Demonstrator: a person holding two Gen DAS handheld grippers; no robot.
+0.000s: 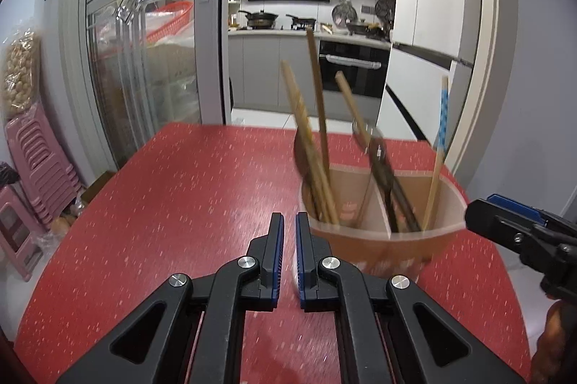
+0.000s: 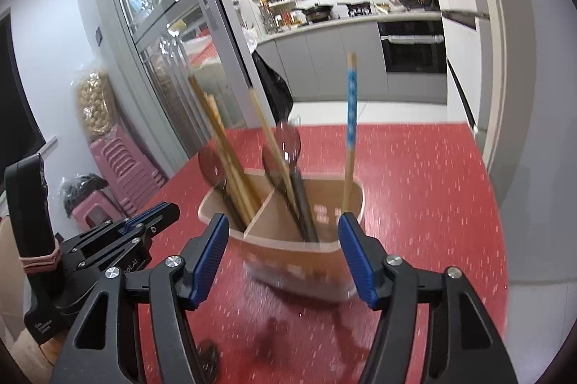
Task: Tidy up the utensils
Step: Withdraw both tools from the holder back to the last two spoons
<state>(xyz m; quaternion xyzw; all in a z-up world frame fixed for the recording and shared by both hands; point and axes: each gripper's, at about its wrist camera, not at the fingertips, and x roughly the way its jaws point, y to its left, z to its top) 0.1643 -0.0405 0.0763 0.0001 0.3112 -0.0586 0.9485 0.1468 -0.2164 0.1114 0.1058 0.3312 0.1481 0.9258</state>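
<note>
Two tongs, utensil holder [image 2: 288, 239] just beyond right tongs [image 2: 285, 250], untouched

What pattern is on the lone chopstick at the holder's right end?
Blue with white dots on its upper part, plain wood below, on the chopstick; clearest in the right wrist view.

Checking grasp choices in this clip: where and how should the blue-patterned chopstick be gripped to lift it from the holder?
Grip the blue-patterned chopstick on its upper shaft, well above the holder rim, coming from the near side with fingers either side. It stands nearly upright and alone in its compartment, so that part is clear of the other utensils.
</note>
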